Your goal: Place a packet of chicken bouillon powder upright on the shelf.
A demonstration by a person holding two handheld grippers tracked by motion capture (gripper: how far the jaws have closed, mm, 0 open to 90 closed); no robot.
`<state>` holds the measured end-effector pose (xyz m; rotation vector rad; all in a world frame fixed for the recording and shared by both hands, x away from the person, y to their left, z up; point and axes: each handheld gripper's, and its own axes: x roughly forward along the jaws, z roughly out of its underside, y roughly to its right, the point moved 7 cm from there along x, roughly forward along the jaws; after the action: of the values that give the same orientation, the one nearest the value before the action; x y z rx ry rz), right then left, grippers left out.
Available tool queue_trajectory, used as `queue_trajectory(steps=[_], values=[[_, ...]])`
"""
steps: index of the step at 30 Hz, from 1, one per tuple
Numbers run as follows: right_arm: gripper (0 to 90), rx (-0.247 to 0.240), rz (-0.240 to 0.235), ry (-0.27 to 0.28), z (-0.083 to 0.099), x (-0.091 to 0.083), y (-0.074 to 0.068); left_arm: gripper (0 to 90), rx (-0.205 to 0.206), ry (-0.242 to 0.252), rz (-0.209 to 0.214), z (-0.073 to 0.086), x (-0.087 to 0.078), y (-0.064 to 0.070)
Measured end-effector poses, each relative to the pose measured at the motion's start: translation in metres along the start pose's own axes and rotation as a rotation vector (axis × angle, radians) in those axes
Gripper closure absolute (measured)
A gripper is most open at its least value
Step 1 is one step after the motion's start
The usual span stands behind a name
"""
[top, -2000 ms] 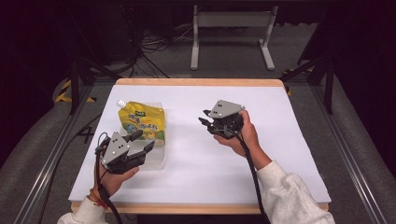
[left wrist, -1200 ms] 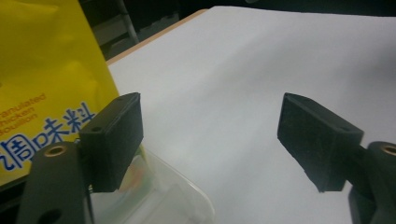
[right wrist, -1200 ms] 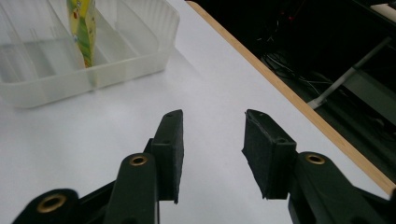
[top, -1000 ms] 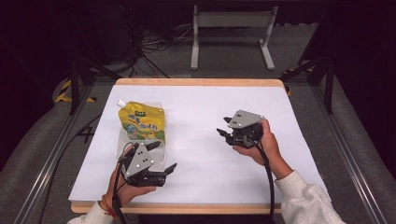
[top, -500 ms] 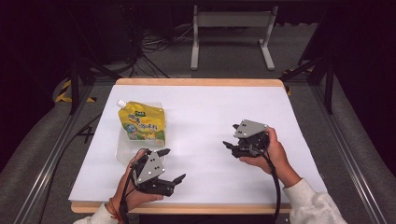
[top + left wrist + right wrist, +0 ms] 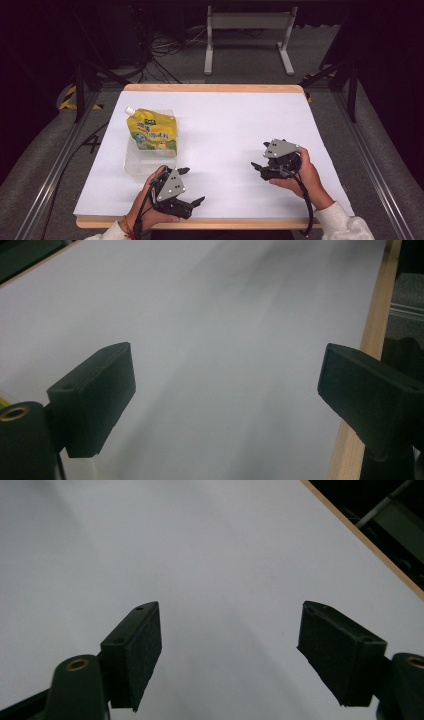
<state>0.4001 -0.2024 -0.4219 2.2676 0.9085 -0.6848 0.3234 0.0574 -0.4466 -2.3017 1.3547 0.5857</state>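
A yellow spouted pouch [image 6: 151, 131] with a white cap lies at the table's left, its lower end over a clear plastic tub [image 6: 136, 162]. My left gripper [image 6: 192, 186] is near the front edge, just right of the tub, open and holding nothing. In the left gripper view its jaws stand wide apart around the left gripper [image 6: 225, 385] point over bare white surface. My right gripper [image 6: 260, 156] sits at the front right, jaws pointing left, also open. In the right gripper view the right gripper [image 6: 230, 645] has only white tabletop between its pads.
The white table [image 6: 225, 120] has a wooden rim [image 6: 210, 88] at the back and a wooden front edge [image 6: 365, 340] close to the left gripper. Dark floor, metal rails and a grey stand [image 6: 247, 30] surround the table.
Both grippers have drawn back toward the near edge. The left one left the pouch and swung right; the right one moved right and nearer. The pouch has stayed put.
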Motion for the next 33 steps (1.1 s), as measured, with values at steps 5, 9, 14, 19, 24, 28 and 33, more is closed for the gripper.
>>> queue_trajectory(steps=[5,9,14,19,24,28,33], values=[[23.1,0.011,-0.006,0.0,0.017,-0.005,-0.001,8.3,0.0,-0.033,0.014,0.006,0.008,0.003],[21.8,0.026,-0.007,0.001,0.032,-0.01,-0.002,8.0,0.009,-0.056,0.018,0.01,0.013,0.004],[20.2,0.056,0.006,-0.003,0.053,-0.017,-0.003,8.0,0.021,-0.081,0.022,0.015,0.017,0.006],[18.7,0.076,0.023,-0.022,0.074,-0.02,-0.005,8.0,0.027,-0.097,0.045,0.017,0.019,0.01],[17.0,0.136,0.042,-0.024,0.103,-0.033,-0.008,8.1,0.036,-0.134,0.056,0.025,0.023,0.013],[16.7,0.193,0.066,-0.022,0.123,-0.042,-0.009,8.1,0.039,-0.138,0.06,0.028,0.023,0.012],[16.4,0.242,0.113,-0.004,0.138,-0.054,-0.008,8.2,0.036,-0.123,0.068,0.026,0.025,0.012]])
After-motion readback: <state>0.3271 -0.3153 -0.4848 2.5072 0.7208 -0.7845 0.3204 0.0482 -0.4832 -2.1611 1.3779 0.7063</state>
